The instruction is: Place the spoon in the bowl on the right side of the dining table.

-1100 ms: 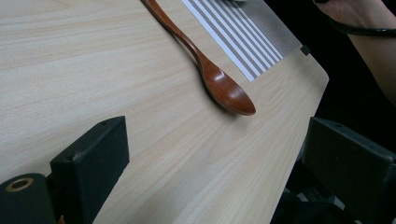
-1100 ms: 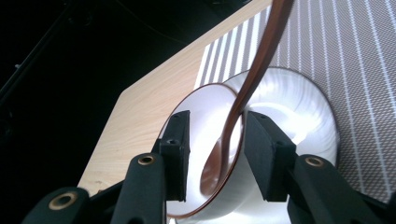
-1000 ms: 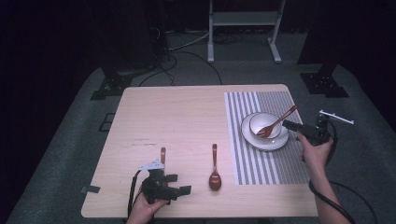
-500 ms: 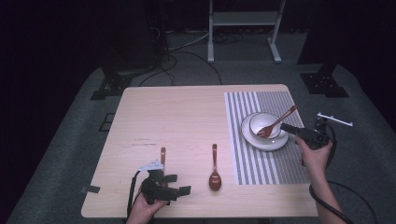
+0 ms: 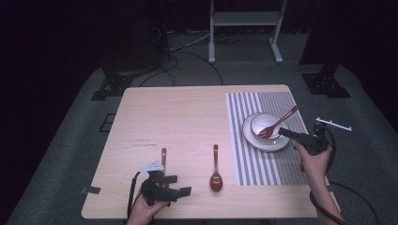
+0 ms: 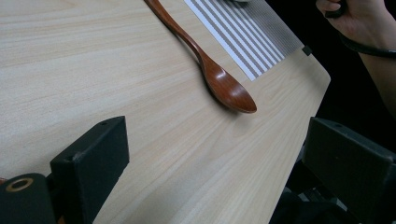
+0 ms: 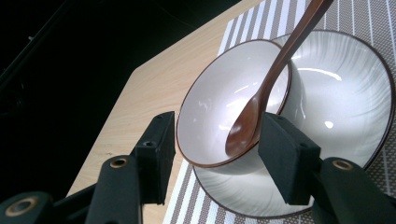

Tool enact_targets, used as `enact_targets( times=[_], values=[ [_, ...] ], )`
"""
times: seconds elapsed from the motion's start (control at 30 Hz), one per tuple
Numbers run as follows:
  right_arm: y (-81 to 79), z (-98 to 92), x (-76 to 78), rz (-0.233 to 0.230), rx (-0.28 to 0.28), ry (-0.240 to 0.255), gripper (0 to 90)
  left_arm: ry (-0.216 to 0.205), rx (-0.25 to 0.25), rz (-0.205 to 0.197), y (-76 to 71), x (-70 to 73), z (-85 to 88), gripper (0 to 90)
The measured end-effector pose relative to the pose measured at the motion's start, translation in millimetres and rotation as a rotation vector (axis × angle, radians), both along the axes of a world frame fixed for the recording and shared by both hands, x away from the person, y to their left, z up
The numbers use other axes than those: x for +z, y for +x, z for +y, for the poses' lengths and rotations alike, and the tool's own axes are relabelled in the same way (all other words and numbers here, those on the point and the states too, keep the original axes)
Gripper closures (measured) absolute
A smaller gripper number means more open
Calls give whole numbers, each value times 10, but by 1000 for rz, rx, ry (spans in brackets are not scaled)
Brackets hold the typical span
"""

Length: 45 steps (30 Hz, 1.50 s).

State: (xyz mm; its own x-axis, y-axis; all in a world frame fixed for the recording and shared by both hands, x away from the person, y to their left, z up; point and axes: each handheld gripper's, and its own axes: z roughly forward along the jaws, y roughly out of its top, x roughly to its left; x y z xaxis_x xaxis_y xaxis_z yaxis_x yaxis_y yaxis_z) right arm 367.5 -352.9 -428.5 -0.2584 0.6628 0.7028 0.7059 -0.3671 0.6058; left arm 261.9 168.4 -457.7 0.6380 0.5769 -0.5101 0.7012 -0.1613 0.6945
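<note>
The right gripper [image 5: 287,133] sits at the near right edge of the plate [image 5: 251,138], held by the right hand [image 5: 313,157]. Its jaws have just been opening and now stand apart, one on each side of the bowl's [image 7: 210,116] near rim, pressing on nothing. A brown spoon [image 7: 261,98] lies in the bowl with its head down inside and its handle slanting up over the far rim; in the right gripper view the head is just beside the right-hand jaw. Bowl and plate rest on the striped mat [image 5: 263,164].

The left gripper [image 5: 176,191] lies low near the table's [image 5: 187,117] front edge, jaws wide and empty. A second spoon [image 5: 216,168] lies on the bare wood between the grippers, and a third spoon [image 5: 164,157] lies just beyond the left gripper.
</note>
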Motion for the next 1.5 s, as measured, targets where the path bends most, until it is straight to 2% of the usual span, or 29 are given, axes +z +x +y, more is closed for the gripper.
enact_targets(
  times=[1.1,1.5],
  values=[
    [-332,281,-237,9,81,11,411,2,3,-5,-3,9,17,62],
    [-417,435,-262,2,120,8,408,5,2,-6,-4,13,21,62]
  ],
)
